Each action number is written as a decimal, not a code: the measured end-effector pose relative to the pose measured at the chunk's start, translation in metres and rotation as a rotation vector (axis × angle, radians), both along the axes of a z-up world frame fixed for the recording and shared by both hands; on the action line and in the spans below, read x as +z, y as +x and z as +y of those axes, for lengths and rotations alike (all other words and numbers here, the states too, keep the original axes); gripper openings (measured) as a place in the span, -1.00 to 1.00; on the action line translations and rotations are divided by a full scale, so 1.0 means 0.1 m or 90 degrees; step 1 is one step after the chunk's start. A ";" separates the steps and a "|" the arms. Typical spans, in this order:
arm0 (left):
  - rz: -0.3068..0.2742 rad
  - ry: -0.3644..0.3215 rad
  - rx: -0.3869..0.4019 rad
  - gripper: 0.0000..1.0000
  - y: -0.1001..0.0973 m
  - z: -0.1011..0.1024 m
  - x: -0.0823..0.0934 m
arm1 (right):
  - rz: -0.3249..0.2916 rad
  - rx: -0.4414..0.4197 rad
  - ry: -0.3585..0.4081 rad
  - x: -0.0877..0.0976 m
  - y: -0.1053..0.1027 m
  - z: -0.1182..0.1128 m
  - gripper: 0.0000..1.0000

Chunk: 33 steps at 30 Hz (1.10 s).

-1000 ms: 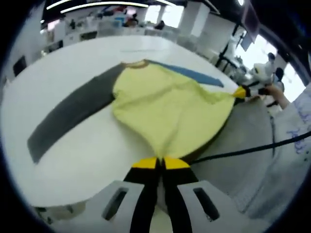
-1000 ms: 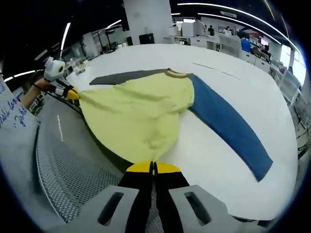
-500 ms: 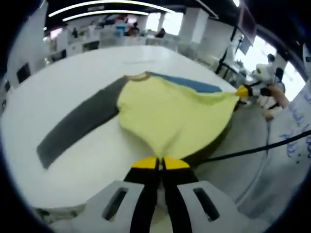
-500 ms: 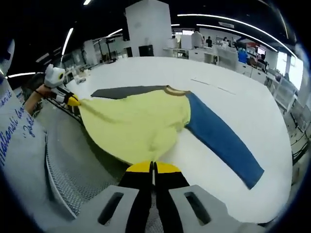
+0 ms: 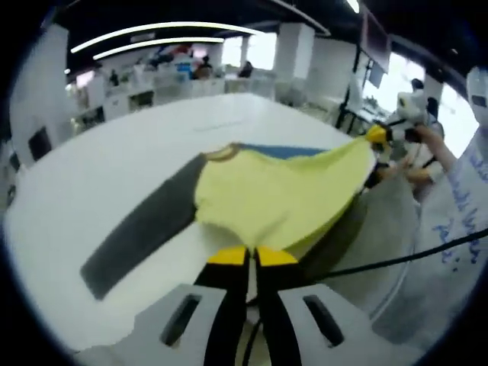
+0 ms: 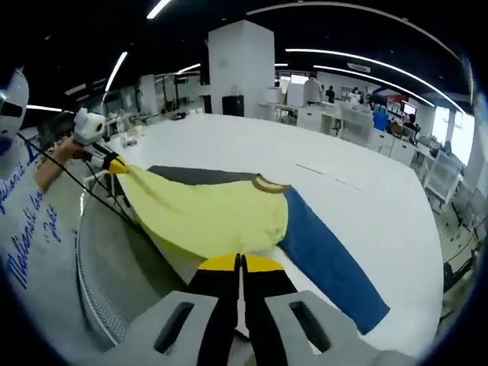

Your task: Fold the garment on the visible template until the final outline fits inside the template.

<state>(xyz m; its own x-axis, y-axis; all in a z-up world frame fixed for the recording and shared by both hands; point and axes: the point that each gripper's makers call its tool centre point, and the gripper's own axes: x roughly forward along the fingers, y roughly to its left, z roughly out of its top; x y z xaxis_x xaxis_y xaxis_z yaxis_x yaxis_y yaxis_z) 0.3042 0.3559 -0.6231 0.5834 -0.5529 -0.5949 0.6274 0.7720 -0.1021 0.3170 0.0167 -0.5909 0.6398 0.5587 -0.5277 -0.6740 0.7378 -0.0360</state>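
A yellow shirt [image 5: 274, 191] with a dark grey sleeve [image 5: 145, 229] and a blue sleeve [image 6: 324, 255] lies partly on a white table [image 5: 114, 152]. Its hem is lifted off the table and stretched between both grippers. My left gripper [image 5: 249, 255] is shut on one hem corner. My right gripper [image 6: 239, 263] is shut on the other corner of the yellow shirt [image 6: 213, 217]. The right gripper [image 5: 379, 136] appears at the right of the left gripper view, and the left gripper [image 6: 114, 162] at the left of the right gripper view. I cannot make out a template outline.
The table edge runs below the lifted hem, with a grey perforated surface [image 6: 103, 297] beside it. A black cable [image 5: 381, 259] hangs across the right. A person's white printed sleeve [image 6: 27, 229] is close by. Desks and lights fill the background.
Both grippers have risen with the hem, lifting the shirt's lower half off the table. The collar and sleeves stay on the table.
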 end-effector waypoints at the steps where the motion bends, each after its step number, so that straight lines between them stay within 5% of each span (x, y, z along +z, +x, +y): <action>1: -0.003 0.003 0.001 -1.00 0.01 0.01 0.01 | -0.002 0.002 -0.002 0.01 0.00 0.00 -0.97; 22: 0.114 0.040 -0.001 -1.00 -0.39 0.09 -0.56 | 0.154 0.028 -0.041 -0.81 -0.49 0.10 -0.97; 33: 0.150 0.035 0.004 -1.00 -0.46 0.11 -0.72 | 0.194 0.019 -0.057 -1.01 -0.58 0.09 -0.97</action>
